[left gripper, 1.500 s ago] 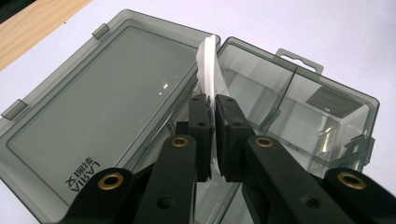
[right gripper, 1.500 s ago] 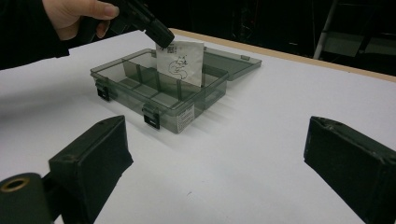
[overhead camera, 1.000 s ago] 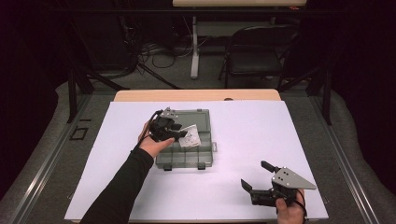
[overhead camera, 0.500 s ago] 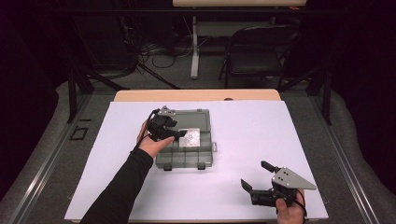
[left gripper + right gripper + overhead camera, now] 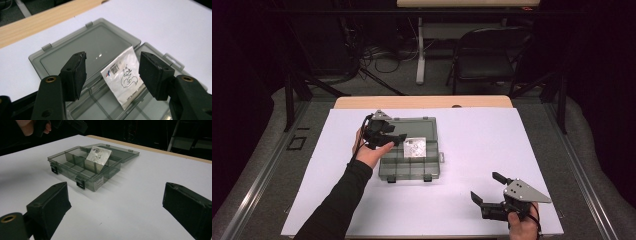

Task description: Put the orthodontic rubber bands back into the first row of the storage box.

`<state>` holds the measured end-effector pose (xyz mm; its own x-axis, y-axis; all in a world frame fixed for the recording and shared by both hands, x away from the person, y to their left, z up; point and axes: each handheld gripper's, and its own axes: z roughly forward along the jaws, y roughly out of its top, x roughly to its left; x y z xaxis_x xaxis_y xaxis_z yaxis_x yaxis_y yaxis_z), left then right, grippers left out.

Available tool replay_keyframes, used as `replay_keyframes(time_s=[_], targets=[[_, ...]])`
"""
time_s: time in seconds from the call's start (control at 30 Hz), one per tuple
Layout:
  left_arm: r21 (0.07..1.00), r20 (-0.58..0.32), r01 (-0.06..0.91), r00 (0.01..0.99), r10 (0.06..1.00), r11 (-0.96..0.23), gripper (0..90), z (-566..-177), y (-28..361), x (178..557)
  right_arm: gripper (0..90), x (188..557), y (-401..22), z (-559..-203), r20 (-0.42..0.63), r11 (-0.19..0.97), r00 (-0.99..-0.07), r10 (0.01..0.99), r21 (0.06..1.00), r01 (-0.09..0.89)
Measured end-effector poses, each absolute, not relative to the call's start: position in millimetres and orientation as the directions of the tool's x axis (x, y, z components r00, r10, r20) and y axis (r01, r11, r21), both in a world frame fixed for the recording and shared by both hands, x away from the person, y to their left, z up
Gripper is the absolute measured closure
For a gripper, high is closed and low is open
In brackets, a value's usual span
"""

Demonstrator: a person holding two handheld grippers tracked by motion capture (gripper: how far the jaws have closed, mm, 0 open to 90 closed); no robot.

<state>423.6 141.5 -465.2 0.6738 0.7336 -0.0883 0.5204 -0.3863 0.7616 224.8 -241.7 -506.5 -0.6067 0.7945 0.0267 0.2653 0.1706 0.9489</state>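
Smoky grey plastic organiser box (image 5: 409,150) sits centre-left of the high view on the white surface (image 5: 522,145), lid (image 5: 82,47) already flipped flat behind it. Silver packet (image 5: 125,75) leans upright in a back compartment, apparently placed; shutting the lid looks left to do. Left gripper (image 5: 112,68) hovers just above the packet, jaws released, holding nothing. Right gripper (image 5: 488,191) idles at lower right, jaws spread wide. Packet print: squirrel-like line drawing, small logo, text too small to read. Box front sticker (image 5: 99,181) unreadable.

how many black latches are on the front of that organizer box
2. Both sit on the front wall of the organizer box: one latch near the left corner, the other latch further right. No others are visible, though the far side is hidden.
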Motion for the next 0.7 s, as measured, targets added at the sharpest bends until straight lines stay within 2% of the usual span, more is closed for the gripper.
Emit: replay_keyframes(time_s=[0.33,0.4,0.5,0.7], targets=[[0.812,-0.157,0.512,0.653,0.741,-0.279,38.7,-450,162,409,6.3,226,-241,-507,0.03,0.16,-0.606,0.795,0.953,0.256],[0.819,-0.149,0.504,0.65,0.746,-0.275,34.6,-449,167,404,6.4,226,-241,-508,0.032,0.156,-0.605,0.796,0.954,0.256],[0.831,-0.144,0.49,0.648,0.748,-0.264,33.2,-450,171,398,6.3,227,-241,-508,0.033,0.161,-0.607,0.794,0.951,0.262],[0.865,-0.175,0.46,0.651,0.739,-0.2,26.4,-449,183,383,6.3,227,-240,-509,0.038,0.159,-0.608,0.793,0.951,0.266]])
